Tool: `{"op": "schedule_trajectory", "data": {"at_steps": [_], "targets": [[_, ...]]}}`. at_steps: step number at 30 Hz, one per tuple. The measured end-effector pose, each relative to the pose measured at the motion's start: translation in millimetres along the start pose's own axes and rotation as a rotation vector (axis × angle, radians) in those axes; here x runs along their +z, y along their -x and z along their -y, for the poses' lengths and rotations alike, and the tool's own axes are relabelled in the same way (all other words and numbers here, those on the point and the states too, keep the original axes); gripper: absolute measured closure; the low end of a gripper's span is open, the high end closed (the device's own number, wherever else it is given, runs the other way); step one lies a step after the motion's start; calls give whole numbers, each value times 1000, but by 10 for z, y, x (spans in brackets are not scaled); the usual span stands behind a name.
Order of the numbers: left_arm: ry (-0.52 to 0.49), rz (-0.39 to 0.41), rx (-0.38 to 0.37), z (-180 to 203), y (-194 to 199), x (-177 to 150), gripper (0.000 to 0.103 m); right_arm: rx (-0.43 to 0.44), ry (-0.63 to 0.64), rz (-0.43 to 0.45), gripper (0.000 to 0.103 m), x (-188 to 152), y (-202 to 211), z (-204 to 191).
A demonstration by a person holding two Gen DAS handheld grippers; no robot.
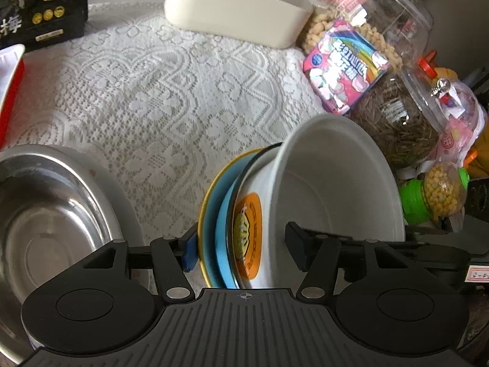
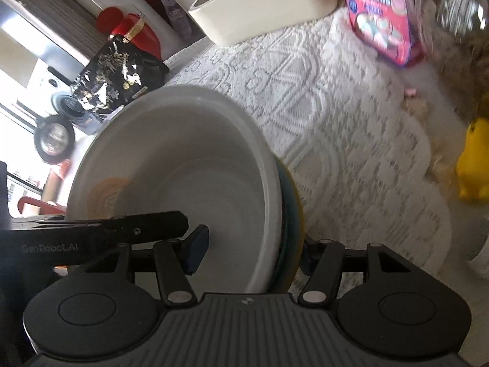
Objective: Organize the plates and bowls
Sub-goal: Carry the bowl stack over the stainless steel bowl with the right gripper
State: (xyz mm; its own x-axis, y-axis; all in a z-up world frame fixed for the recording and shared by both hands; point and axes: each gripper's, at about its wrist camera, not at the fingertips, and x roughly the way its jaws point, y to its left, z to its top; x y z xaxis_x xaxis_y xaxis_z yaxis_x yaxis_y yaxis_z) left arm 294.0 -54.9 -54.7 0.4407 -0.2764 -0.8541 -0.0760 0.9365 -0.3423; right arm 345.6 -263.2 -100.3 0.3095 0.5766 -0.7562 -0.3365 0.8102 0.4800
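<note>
1. Left wrist view first: we have the stack of dishes tilted on edge between our left gripper (image 1: 241,246) fingers, a white bowl (image 1: 333,189) nested in a white dish with an orange emblem (image 1: 247,232), then a blue plate (image 1: 220,229) and a yellow-rimmed plate (image 1: 205,214).
2. We see our left jaws spread wide: the blue pad (image 1: 190,252) sits just beside the yellow rim, the right finger stands apart inside the bowl. Released.
3. Far left of it, we spot a steel bowl (image 1: 52,214) on the lace tablecloth (image 1: 146,91).
4. Right wrist view now: our right gripper (image 2: 253,250) straddles the stack's wall, blue pad (image 2: 197,249) inside the white bowl (image 2: 183,159), other finger behind the plates. Whether it pinches, we cannot tell.
5. Writing: the other gripper's arm reads "SenRobot.AI" (image 2: 50,247); the pink marshmallow bag (image 1: 345,67) and the black box (image 1: 39,6) carry Chinese characters, too small for us to read. The emblem's text is blurred.
</note>
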Motion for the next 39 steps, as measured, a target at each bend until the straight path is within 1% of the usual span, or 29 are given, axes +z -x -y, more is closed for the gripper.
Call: {"op": "schedule_trajectory", "data": {"at_steps": [3,7,12,16,21,30,39], "targets": [[-6,-20,-4,-14,-35,50,41,15,-12,9,43,53,29,40],[-30,-36,32,-2,-85,54,41,27,-42,-27,43,64,-61,108],[-27,-50,16,-52,-71,25,41,91,-89,-57,44,51,-112,176],[-28,-56,11,-59,-51,-8,41,99,-92,-59,44,43,-117,155],[-12,-54,5,-63,-39,-5,41,141,-127,-89,46,29,-142,186],[-41,-66,38,-28,-44,-16,44,82,-103,-81,50,-10,-120,86],[-26,-68,16,-99,-14,-38,44,56,-87,-70,50,-16,-108,16]]}}
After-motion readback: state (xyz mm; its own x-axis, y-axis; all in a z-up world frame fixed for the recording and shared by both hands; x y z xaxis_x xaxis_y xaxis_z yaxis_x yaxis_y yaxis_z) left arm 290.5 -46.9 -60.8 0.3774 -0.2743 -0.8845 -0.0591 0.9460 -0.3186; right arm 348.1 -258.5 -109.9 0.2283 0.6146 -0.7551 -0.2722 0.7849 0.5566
